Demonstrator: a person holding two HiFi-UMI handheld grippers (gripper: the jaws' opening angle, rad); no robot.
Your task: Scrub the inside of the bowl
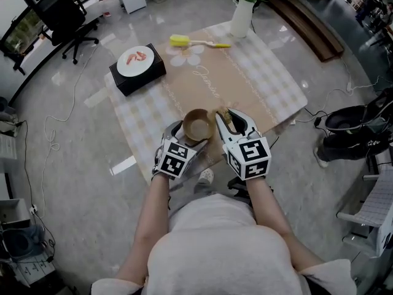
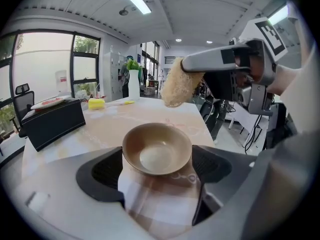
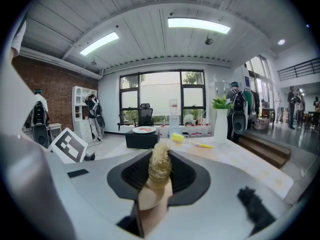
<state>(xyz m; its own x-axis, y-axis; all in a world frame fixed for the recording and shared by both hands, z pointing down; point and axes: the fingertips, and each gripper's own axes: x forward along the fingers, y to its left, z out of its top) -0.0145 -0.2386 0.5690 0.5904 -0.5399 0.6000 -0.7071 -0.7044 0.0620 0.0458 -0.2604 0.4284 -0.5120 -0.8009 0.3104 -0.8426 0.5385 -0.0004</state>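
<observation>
So the bowl (image 1: 198, 126) sits near the front edge of the table (image 1: 273, 82), right where the tan mat (image 1: 212, 82) meets the checked cloth. It's a round, shallow thing in a plain beige-tan colour with a smooth, glossy finish. The left gripper view looks straight into it (image 2: 157, 148): the inside is empty, with a pale shine pooled at the bottom, and the rim looks even all the way round. It stands upright on its base.

The left gripper (image 2: 156, 170) has its jaws spread wide, one on each side of the bowl, so the bowl is sitting between the two dark pads. The rim looks super close to both pads, but honestly I can't tell from this angle whether either one actually touches it.

The right gripper (image 3: 160, 176) is pinched tight on a loofah scrubber (image 3: 160, 165), a fibrous straw-coloured tuft on a pale handle, sticking up from between the jaws. In the left gripper view the scrubber (image 2: 177, 86) hangs above and beyond the bowl, clear of it. From the head view it's just right of the bowl's rim.

Further back on the table there's a black box (image 1: 137, 72) with a white plate on top, a yellow brush (image 1: 184, 41) and a white vase (image 1: 242, 17) with a green plant.
</observation>
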